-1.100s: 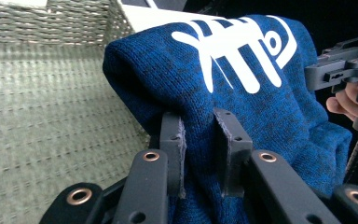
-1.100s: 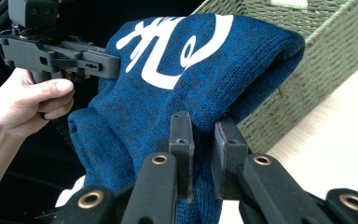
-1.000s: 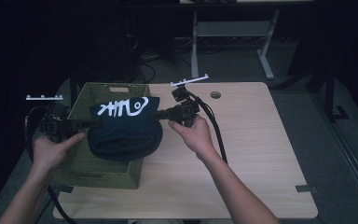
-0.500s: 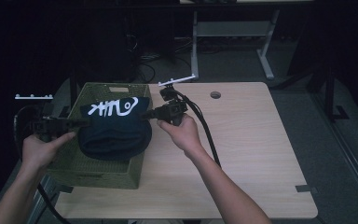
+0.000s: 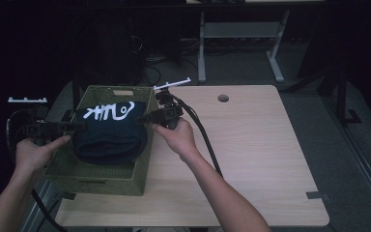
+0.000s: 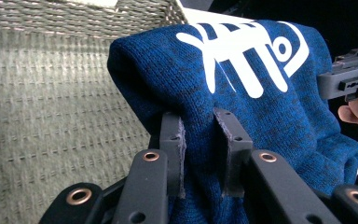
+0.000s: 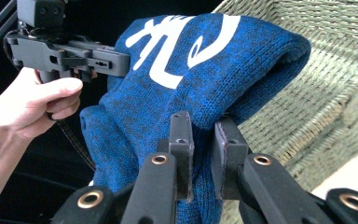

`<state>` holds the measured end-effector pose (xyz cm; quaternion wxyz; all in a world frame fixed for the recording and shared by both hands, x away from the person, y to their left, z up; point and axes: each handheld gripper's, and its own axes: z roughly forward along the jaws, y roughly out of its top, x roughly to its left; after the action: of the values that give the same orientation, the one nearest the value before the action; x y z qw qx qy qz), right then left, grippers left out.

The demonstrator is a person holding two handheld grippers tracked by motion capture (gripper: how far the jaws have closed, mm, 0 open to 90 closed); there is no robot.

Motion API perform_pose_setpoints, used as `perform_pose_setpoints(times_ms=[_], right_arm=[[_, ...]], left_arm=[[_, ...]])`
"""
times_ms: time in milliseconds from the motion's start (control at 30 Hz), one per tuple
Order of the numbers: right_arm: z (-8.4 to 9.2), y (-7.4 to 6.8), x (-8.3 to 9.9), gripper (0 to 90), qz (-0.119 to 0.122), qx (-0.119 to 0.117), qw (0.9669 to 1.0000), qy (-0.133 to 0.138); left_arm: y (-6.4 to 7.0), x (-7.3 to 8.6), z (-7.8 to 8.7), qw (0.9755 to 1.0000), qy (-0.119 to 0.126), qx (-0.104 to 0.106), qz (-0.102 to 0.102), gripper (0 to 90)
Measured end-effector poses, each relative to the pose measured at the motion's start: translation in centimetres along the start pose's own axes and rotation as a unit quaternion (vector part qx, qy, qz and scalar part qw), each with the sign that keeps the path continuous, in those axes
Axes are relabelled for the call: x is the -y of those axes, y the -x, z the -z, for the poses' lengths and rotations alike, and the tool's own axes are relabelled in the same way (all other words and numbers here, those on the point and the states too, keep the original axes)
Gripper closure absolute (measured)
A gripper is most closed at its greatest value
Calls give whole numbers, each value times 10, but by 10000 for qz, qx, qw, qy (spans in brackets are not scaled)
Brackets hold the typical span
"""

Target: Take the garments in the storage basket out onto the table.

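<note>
Blue knit sweater is hanging over the woven basket at the surface's 9 o'clock edge. Left gripper and right gripper are each pinching a fold. Lower both ends evenly, keeping the garment inside the walls. Forearms are converging, wrists level.

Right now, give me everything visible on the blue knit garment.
The dark blue knit garment with a white printed graphic is folded into a thick bundle, graphic facing up. It hangs over the green woven basket, pinched at opposite ends by the left claw and the right claw. The fabric sags between them.
</note>
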<state>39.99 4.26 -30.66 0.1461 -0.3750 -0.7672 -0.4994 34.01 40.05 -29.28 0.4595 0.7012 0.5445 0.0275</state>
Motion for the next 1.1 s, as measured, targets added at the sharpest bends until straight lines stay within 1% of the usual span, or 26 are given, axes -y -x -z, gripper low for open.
perform_pose_setpoints(times_ms=[133,267,367,467,533,667,800,1000,1033,1100], right_arm=[[-8,0,-3,794,11,23,10000,-30],[-16,2,-4,794,-43,-2,10000,-11],[-22,4,-4,794,-57,-6,10000,-13],[-29,6,-5,792,-78,-9,10000,-31],[-32,7,-5,793,-88,5,9999,-60],[-39,12,-6,792,-130,30,9999,-96],[-44,15,-7,793,-124,92,9998,-128],[-51,22,-6,792,-198,124,9996,-137],[-53,23,-6,792,-188,136,9996,-137],[-55,25,-6,792,-203,175,9995,-163]], left_arm=[[-6,0,1,10000,-11,-61,23,752],[-12,0,2,9999,20,-82,93,752],[-17,-1,3,9999,18,-135,58,752],[-21,0,3,9998,38,-171,69,752],[-25,1,2,9998,28,-178,61,752],[-33,3,-3,9998,12,-165,134,752],[-38,3,-8,9996,-20,-216,153,751],[-45,4,-14,9995,-34,-247,172,751],[-46,4,-15,9995,-31,-262,201,751],[-49,5,-17,9994,-68,-270,209,751]])
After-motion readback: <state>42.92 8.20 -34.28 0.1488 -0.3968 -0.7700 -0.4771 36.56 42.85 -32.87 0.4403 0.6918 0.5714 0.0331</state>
